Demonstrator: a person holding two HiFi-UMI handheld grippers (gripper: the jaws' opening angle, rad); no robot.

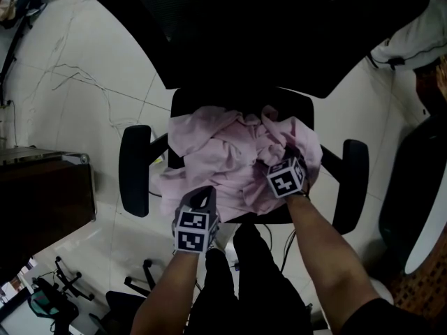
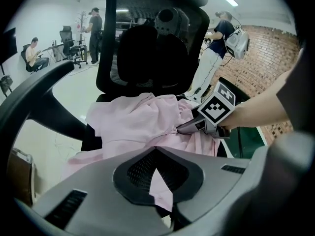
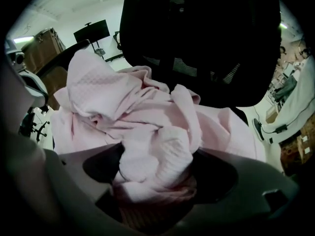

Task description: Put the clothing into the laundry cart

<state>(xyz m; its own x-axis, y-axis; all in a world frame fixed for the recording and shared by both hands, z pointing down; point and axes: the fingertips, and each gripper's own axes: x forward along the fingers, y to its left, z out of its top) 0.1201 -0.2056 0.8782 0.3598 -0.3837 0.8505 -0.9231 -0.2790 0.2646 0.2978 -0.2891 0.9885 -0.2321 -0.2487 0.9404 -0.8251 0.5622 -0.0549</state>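
Observation:
A crumpled pink garment [image 1: 237, 159] lies heaped on the seat of a black office chair [image 1: 134, 169]. My left gripper [image 1: 202, 192] is at the garment's near edge, its jaws shut with a thin flap of pink cloth [image 2: 162, 186] between them. My right gripper [image 1: 283, 152] reaches into the heap's right side and is shut on a thick bunch of the fabric [image 3: 157, 161]. In the left gripper view, the right gripper [image 2: 189, 127] pinches a fold of the garment [image 2: 138, 122] in front of the chair back [image 2: 152, 38].
A brown cabinet [image 1: 42, 187] stands at the left, and another chair's wheeled base [image 1: 70, 285] is at the lower left. A dark object with a white edge [image 1: 412, 187] is at the right, white cloth [image 1: 415, 40] above it. People [image 2: 216, 58] stand far behind the chair.

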